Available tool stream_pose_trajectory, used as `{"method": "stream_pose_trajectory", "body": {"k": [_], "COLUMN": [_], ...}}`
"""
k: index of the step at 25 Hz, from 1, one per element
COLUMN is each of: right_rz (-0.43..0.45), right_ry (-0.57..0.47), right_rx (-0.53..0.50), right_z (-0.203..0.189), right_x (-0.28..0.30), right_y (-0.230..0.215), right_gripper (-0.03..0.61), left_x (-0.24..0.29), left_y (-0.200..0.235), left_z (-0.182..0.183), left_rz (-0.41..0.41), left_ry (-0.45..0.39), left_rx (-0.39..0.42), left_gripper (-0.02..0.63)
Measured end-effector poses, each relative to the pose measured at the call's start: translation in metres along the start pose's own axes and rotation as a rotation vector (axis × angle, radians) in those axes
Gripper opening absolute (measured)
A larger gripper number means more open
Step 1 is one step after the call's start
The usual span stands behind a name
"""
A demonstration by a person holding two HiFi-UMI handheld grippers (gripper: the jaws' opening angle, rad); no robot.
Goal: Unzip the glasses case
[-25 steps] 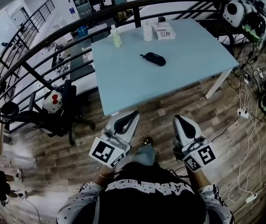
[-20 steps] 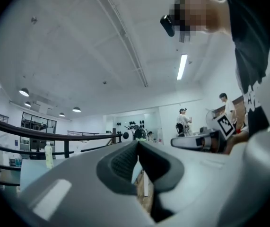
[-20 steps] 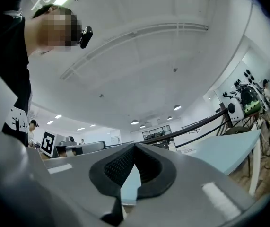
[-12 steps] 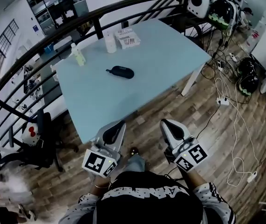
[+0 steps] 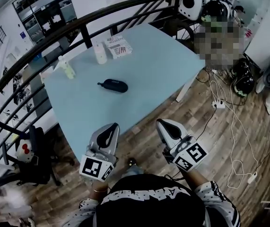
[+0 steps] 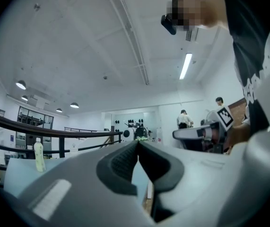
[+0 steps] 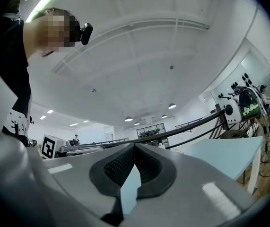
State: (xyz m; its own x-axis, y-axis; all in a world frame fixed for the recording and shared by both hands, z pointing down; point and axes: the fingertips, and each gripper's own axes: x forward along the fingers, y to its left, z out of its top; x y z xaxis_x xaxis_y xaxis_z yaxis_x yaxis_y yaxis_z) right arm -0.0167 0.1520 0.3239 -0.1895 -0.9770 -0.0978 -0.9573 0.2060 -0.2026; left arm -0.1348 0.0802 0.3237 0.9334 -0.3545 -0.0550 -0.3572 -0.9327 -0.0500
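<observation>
Head view is showing us holding the left tongs (image 5: 112, 126) and right tongs (image 5: 161, 122) side by side, short of the tabletop (image 5: 149, 60), probably because we are not yet within reach of the glasses case (image 5: 115, 85) lying near its middle. Left and right gripper views are missing the case but showing both pairs pressed together, empty.

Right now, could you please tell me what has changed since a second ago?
The left claw and right claw have moved forward, close to the near edge of the table. They stay shut and empty; the glasses case lies untouched on the table.
</observation>
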Motion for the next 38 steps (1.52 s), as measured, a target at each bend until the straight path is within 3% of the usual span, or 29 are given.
{"method": "stream_pose_trajectory", "body": {"k": [7,20,29,38], "right_rz": [-0.004,0.081,0.149,0.213], "right_ry": [-0.004,0.02,0.058,0.08], "right_rx": [-0.019,-0.027,-0.006,-0.015], "right_z": [0.019,0.013,-0.007,-0.013], "right_x": [0.051,0.145,0.181,0.213], "right_y": [-0.03,-0.016,0.003,-0.026], "right_gripper": [-0.003,-0.003,-0.003,-0.003], "left_x": [0.036,0.026,0.006,-0.001], "left_y": [0.05,0.14,0.168,0.186], "left_z": [0.01,0.011,-0.004,-0.009], "left_rz": [0.031,0.122,0.179,0.321], "left_ry": [-0.008,-0.023,-0.004,0.019], "left_rx": [0.016,0.011,-0.017,-0.006], "left_gripper": [0.0,0.0,0.0,0.0]}}
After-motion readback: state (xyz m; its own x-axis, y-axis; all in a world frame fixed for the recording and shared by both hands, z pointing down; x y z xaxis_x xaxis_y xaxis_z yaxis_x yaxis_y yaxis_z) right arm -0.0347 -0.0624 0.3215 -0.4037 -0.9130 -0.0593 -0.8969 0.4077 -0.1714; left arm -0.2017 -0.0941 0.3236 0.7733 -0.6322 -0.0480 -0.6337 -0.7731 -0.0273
